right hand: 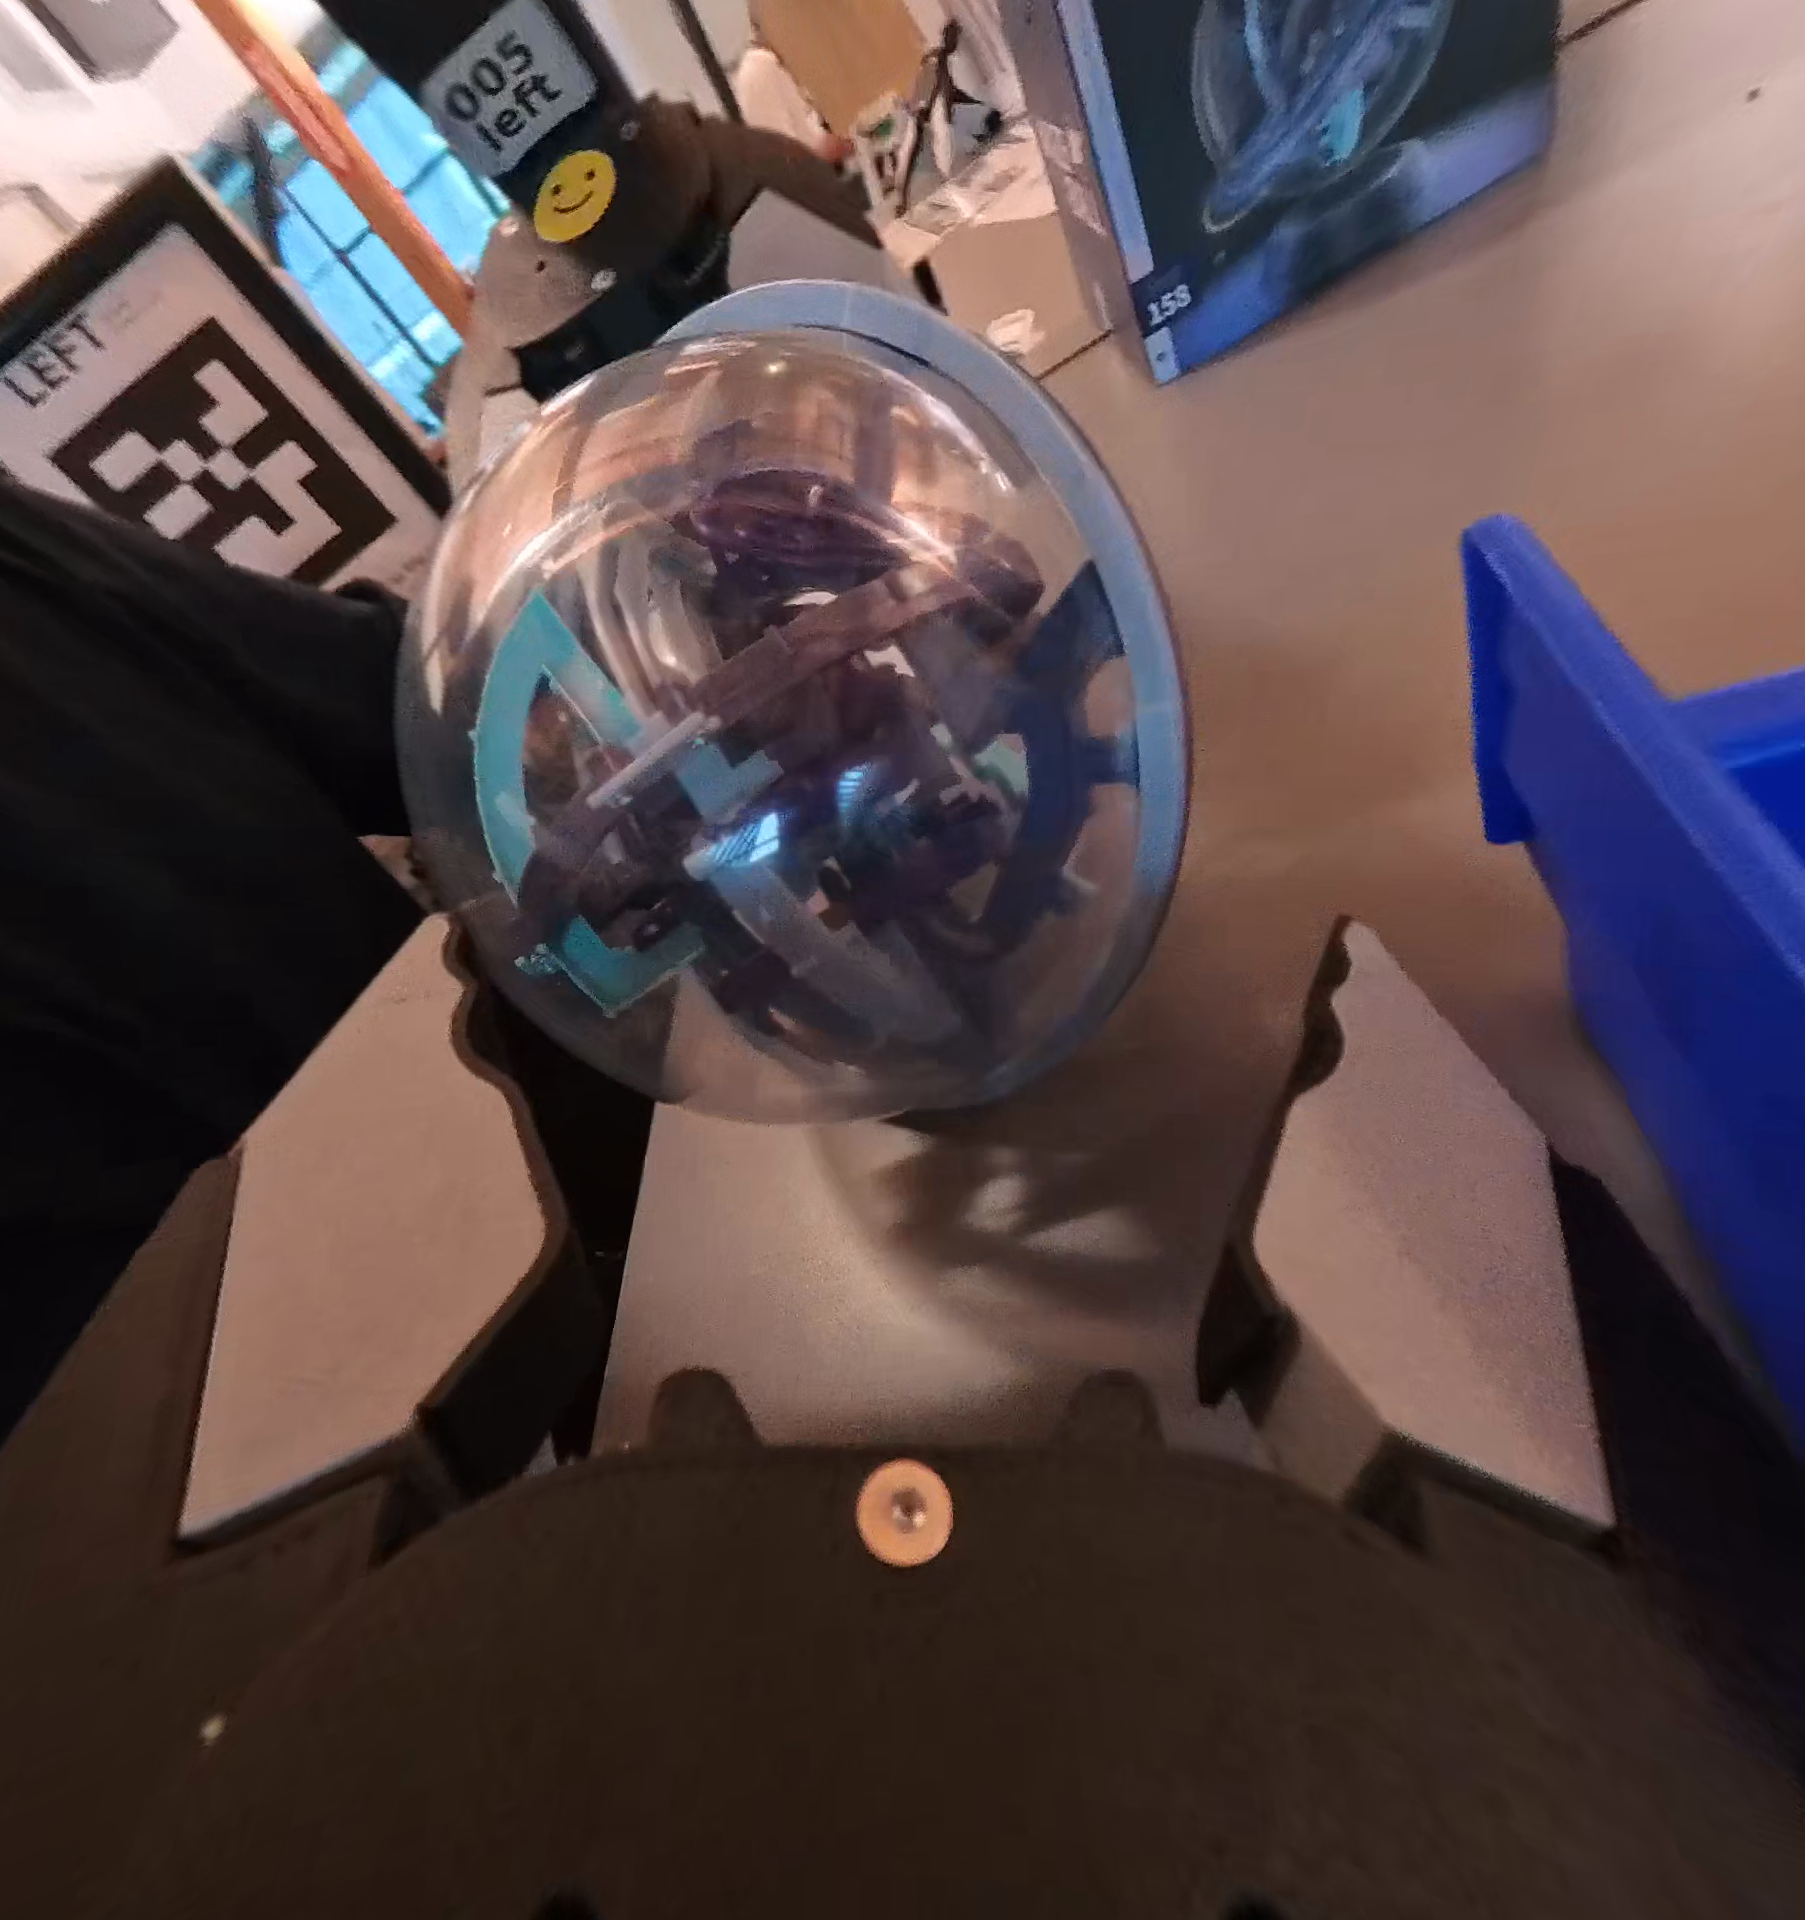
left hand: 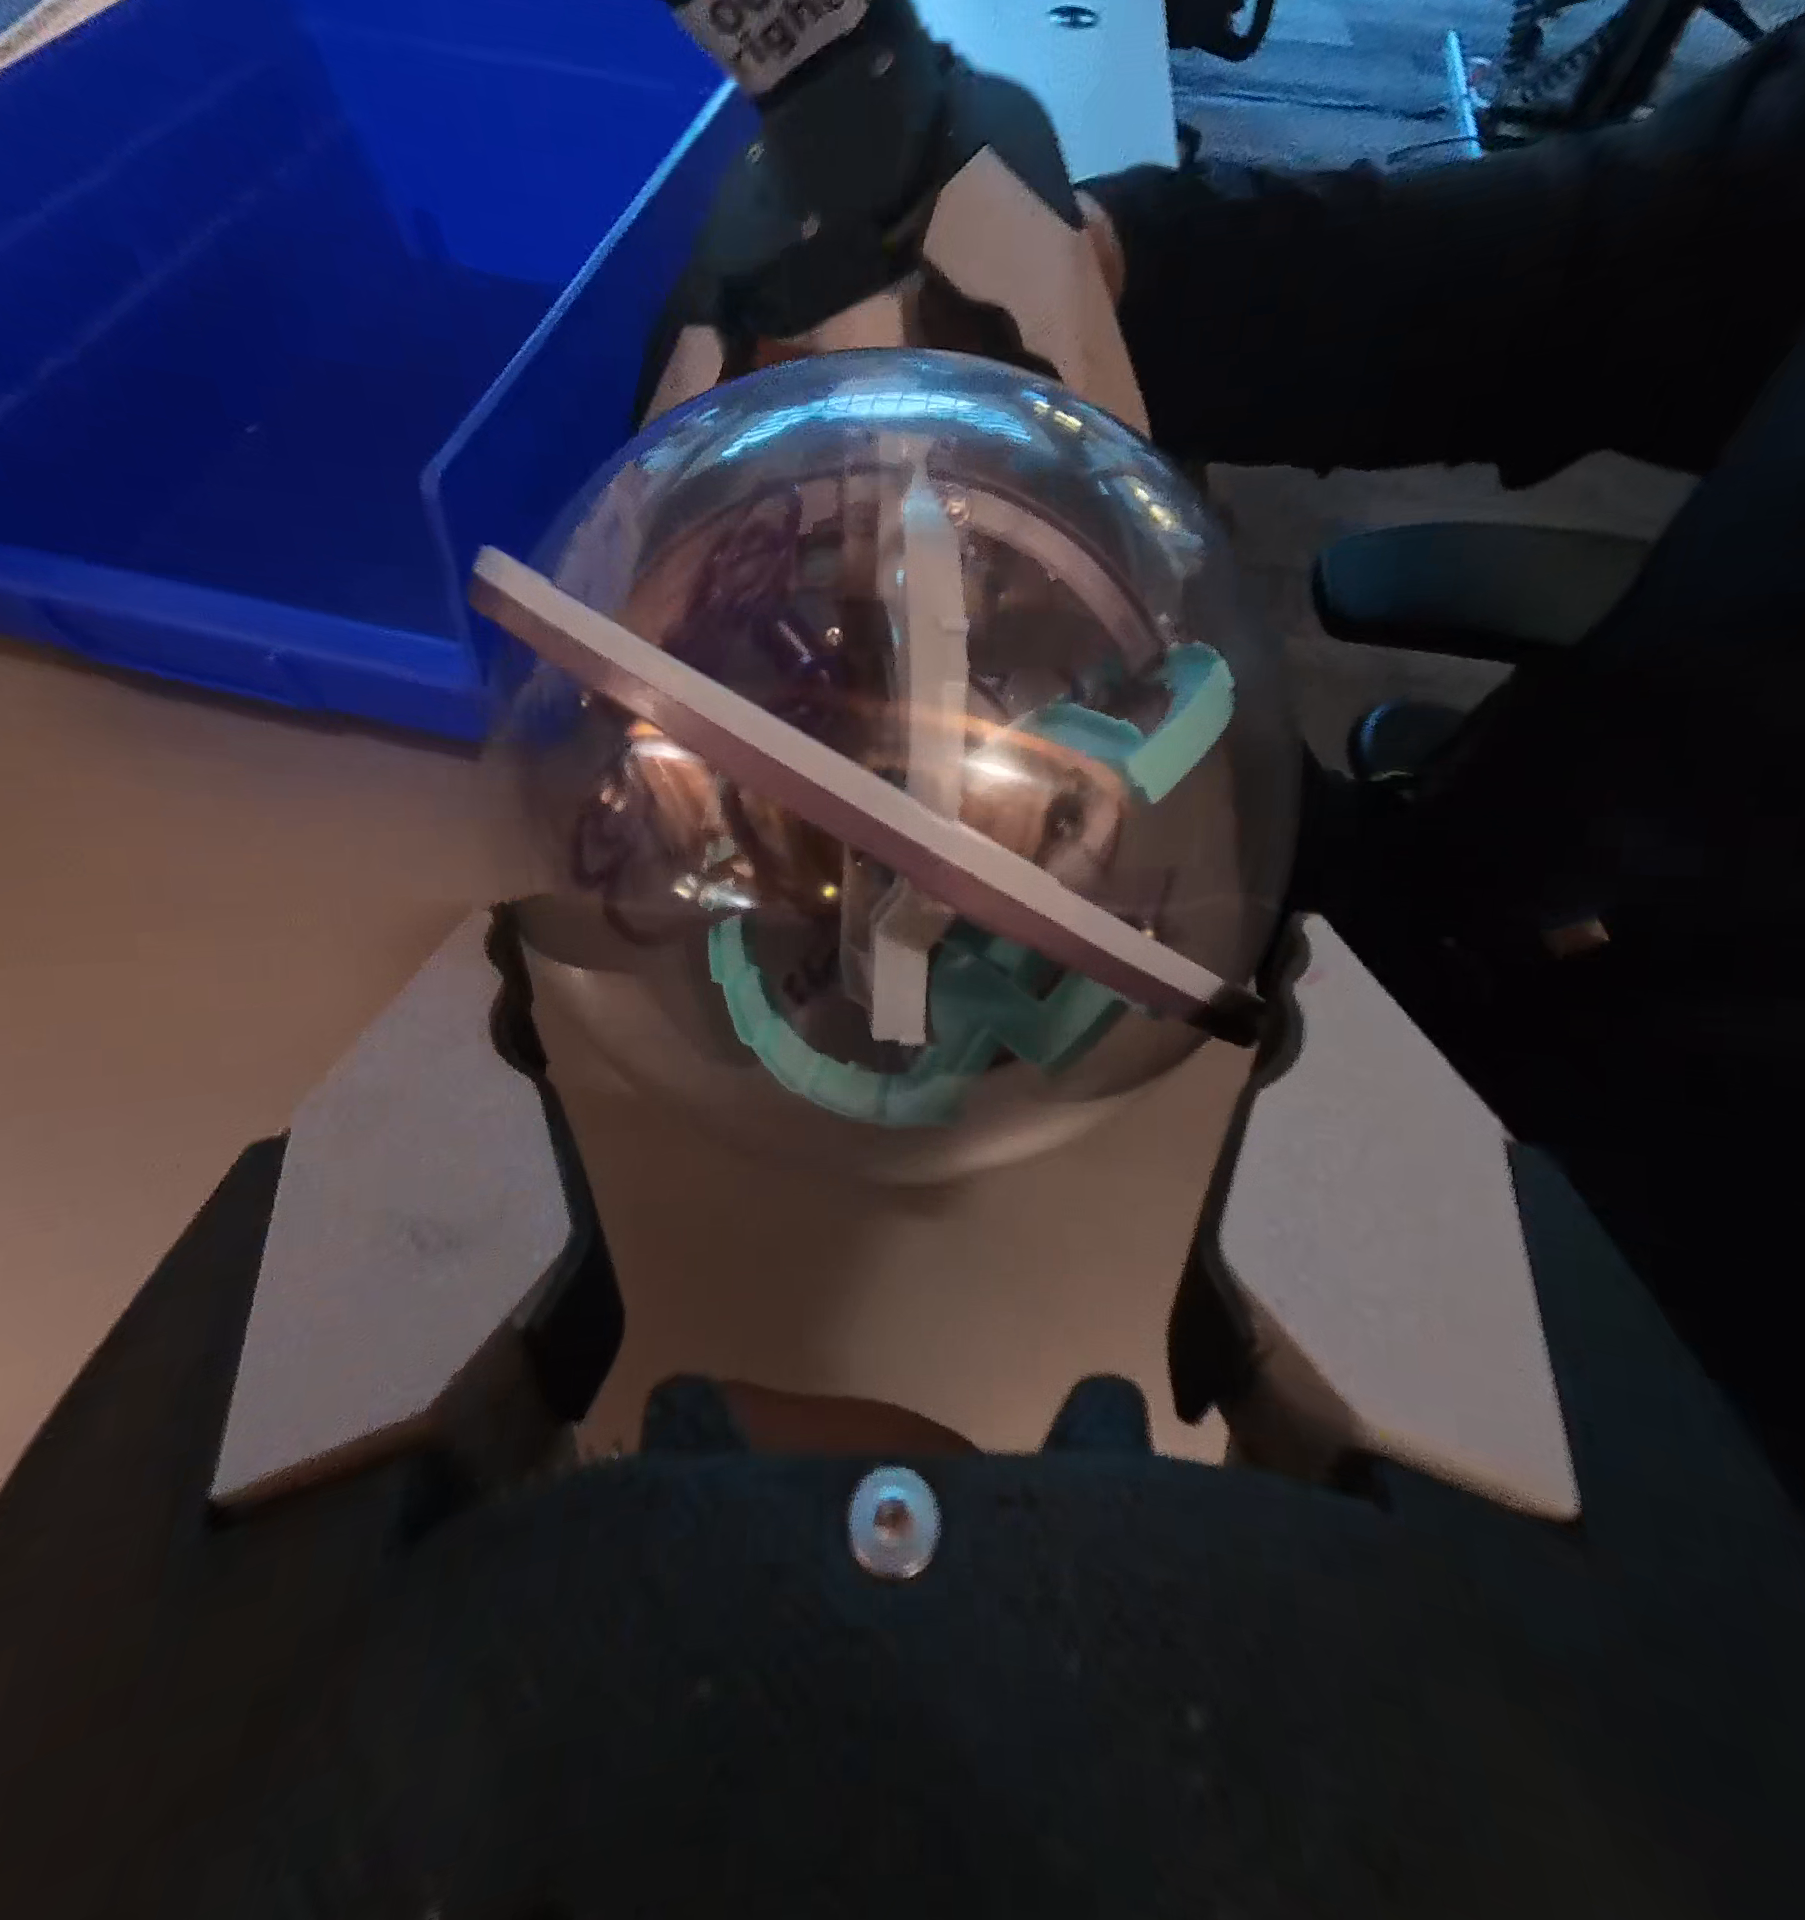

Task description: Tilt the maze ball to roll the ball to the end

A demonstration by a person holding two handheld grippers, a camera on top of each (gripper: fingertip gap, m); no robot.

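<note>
The maze ball (left hand: 877,727) is a clear sphere with a pale ring around its middle and teal and purple tracks inside. It hangs above the tan table, tilted. My left gripper (left hand: 893,987) grips it: the fingertips (left hand: 508,977) press on both sides, and the ring's end meets the right fingertip. In the right wrist view the maze ball (right hand: 773,727) sits between the wide jaws of my right gripper (right hand: 903,966). It leans on the left fingertip (right hand: 472,997); the right fingertip stands apart from it. I cannot pick out the small ball inside.
A blue bin (left hand: 202,364) stands on the table beside the ball and also shows in the right wrist view (right hand: 1708,935). A dark printed box (right hand: 1345,177) stands farther back. A person's dark sleeve (right hand: 98,779) is at the left. A chair armrest (left hand: 1449,582) lies beyond the table edge.
</note>
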